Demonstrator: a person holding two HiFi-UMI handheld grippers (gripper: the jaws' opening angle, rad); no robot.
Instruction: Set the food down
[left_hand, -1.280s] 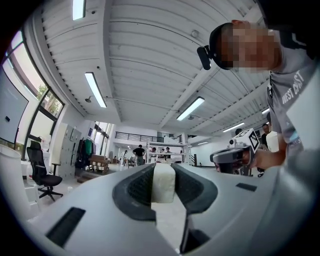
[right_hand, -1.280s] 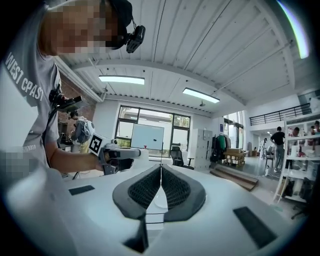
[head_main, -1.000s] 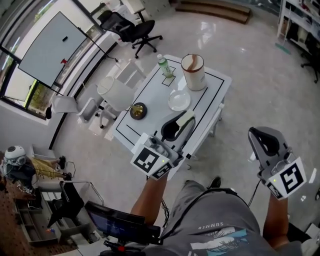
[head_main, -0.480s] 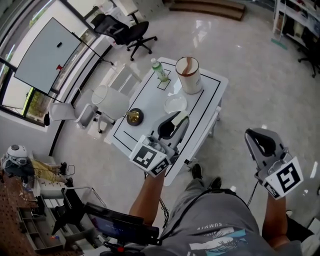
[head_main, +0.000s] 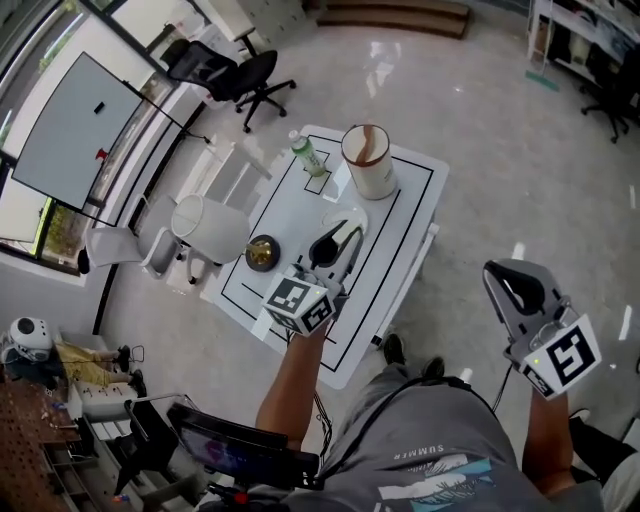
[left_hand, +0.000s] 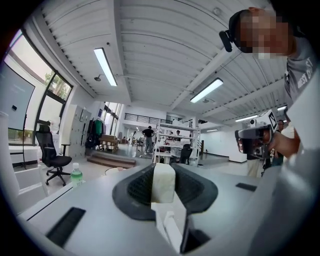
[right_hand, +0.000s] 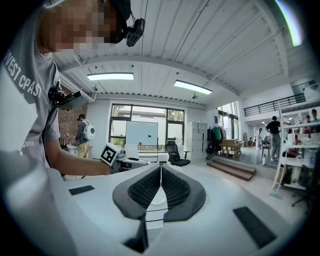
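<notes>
My left gripper (head_main: 338, 238) is shut on a pale, cream-coloured block of food (left_hand: 163, 182), which fills the gap between its dark pads. The gripper hangs over the white table (head_main: 395, 235), at the near edge of a small white plate (head_main: 342, 213) that it partly hides. My right gripper (head_main: 517, 288) is off the table to the right, over the floor. Its jaws are shut with nothing between them, and their tips meet in the right gripper view (right_hand: 161, 171).
On the table stand a tall white bucket-like cup (head_main: 367, 162), a green-capped bottle (head_main: 303, 153) and a dark bowl (head_main: 262, 252). A white chair (head_main: 210, 228) stands to the table's left, an office chair (head_main: 235, 75) farther back. People stand in the distance.
My left gripper has carried the food forward over the table and lower, up to the white plate. The right gripper has drifted slightly and stays shut.
</notes>
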